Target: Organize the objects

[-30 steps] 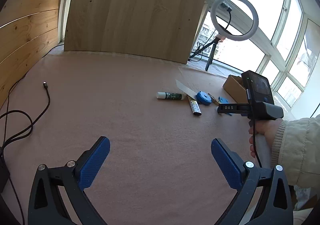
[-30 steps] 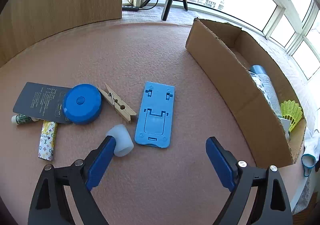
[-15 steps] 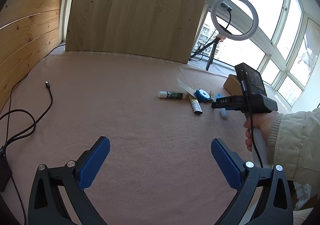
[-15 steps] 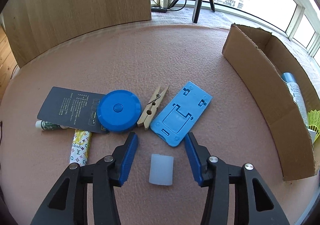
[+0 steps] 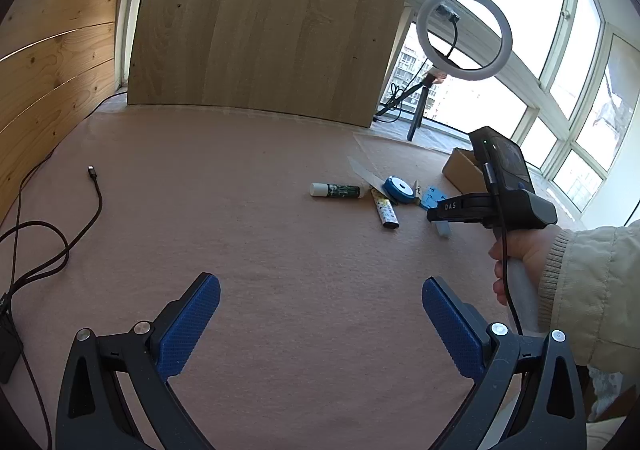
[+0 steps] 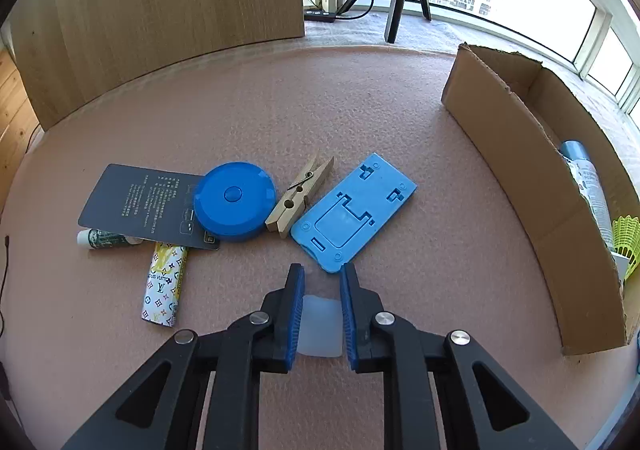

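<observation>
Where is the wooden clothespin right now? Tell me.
In the right wrist view, the wooden clothespin lies flat on the pink mat, left of centre, between the round blue tape measure and the blue phone stand.

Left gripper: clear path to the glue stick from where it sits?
Probably yes. The left gripper hangs open over bare mat, and nothing lies between it and the glue stick. The stick's far end is tucked under the dark card, so its white-capped end is easier.
</observation>
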Available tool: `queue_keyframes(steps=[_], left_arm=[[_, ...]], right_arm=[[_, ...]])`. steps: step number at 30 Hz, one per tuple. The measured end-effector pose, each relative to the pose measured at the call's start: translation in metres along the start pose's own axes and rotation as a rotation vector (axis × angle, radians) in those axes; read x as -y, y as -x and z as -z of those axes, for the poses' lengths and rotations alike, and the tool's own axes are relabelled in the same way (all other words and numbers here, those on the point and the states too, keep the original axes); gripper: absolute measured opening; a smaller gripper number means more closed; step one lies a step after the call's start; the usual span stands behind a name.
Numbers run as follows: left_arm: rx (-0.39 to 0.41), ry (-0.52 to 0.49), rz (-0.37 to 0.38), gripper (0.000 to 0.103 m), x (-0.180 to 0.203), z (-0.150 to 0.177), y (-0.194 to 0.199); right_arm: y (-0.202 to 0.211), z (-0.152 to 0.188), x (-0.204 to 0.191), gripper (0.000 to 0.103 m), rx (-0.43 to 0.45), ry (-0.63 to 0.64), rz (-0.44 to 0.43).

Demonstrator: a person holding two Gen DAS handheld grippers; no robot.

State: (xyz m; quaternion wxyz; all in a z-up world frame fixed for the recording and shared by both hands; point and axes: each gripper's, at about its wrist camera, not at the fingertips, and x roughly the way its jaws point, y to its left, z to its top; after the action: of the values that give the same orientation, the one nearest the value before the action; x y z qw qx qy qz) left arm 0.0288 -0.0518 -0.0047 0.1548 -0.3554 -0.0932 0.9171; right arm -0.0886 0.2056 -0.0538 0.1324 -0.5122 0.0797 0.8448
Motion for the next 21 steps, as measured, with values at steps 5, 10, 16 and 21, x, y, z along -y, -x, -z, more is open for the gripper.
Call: queue_keyframes(steps=[5,10,16,21], left_arm=[[0.002,-0.012,0.003,0.103,0.0034,-0.0023,-0.0016],[0.001,-0.021,0.007,0.103,0.0027,-0.0040,-0.0031],[-0.011,-0.031,-0.002,0.103,0.0020,-0.0052,-0.0072],[-0.019,-0.040,-0.003,0.103,0.0038,-0.0061,-0.0072]], right_arm=[[0.0048,0.0021,0.0001,0.015,0.005,-0.002,-0.009],[0.0067,0.0019,0.0020,0.014,0.005,-0.002,-0.018],[0.0054,0.0010,0.0013,0.014,0.002,0.013,-0.047],[0.0059,0.0040,0.0007,0.013,-0.003,0.024,-0.059]])
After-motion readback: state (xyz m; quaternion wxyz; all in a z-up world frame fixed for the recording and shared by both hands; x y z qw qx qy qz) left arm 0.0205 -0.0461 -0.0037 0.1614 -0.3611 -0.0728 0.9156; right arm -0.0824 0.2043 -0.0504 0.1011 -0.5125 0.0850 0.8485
